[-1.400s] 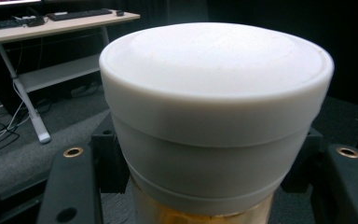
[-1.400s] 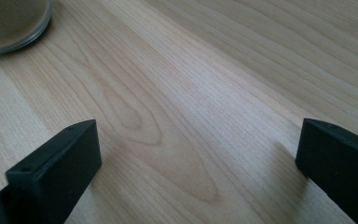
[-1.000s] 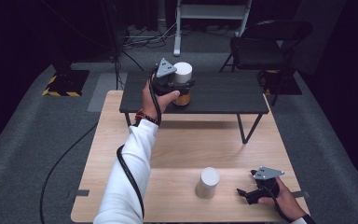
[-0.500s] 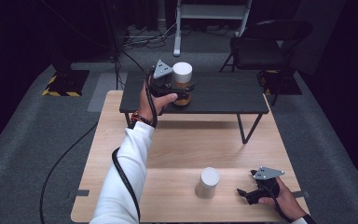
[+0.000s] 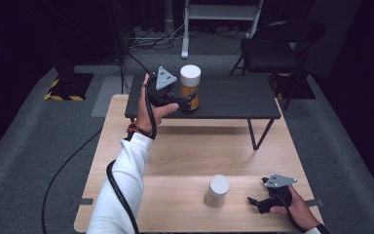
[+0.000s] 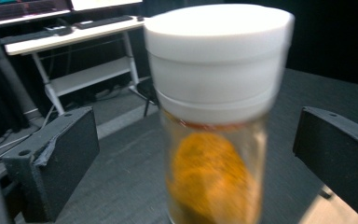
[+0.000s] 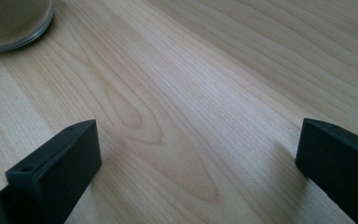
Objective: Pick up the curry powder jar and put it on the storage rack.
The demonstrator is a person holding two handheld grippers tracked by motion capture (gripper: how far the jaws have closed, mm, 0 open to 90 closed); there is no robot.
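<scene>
Two white-capped jars: orange-filled jar (image 5: 190, 88) on shelf, pale jar (image 5: 217, 190) below

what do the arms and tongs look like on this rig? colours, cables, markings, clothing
Both tongs, left and right, are black, each topped by a grey three-cornered plate with small dark holes. The jaws are blocky black slabs with a small hole near the tip. A thick black cable trails along the left arm's white long sleeve. A red-and-black beaded bracelet sits at that wrist.

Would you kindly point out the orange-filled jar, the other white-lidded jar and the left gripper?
orange-filled jar (image 6: 214, 182): left gripper view, glass body.
white-lidded jar (image 5: 217, 191): high view, its side.
left gripper (image 5: 187, 101): high view, between the jaw tips.
</scene>
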